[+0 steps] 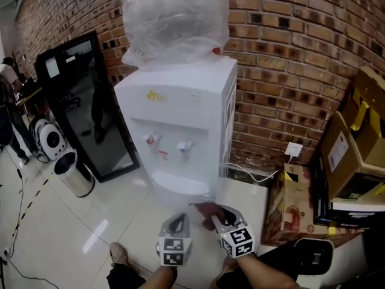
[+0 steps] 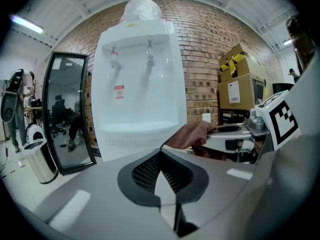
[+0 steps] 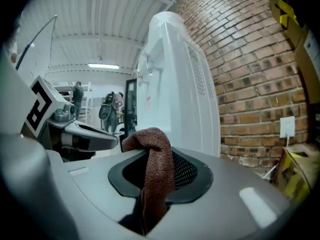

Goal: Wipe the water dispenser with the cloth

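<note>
One brick wall (image 1: 289,53) runs behind everything, far ahead of both grippers. The white water dispenser (image 1: 180,119) stands against it, straight ahead of the left gripper (image 2: 161,153) and ahead and a little to the left of the right gripper (image 1: 216,217). A clear bottle (image 1: 174,17) sits upside down on top of it, high above both. A tall black-framed mirror (image 1: 90,107) leans on the wall to the left of the left gripper, and stacked cardboard boxes (image 1: 355,143) stand to the right of the right gripper. A shiny metal bin (image 1: 75,173) stands on the floor beside the mirror, left of the left gripper. The grippers are held side by side near the foot of the dispenser, close together but not touching. The left gripper's jaws meet at their tips with nothing between them. The right gripper's jaws are clamped on the brown cloth (image 3: 156,169), which bunches over the tips and hangs down between the pads; it has not reached the dispenser. Two small taps (image 1: 151,139) sit on the dispenser's front, above both grippers
</note>
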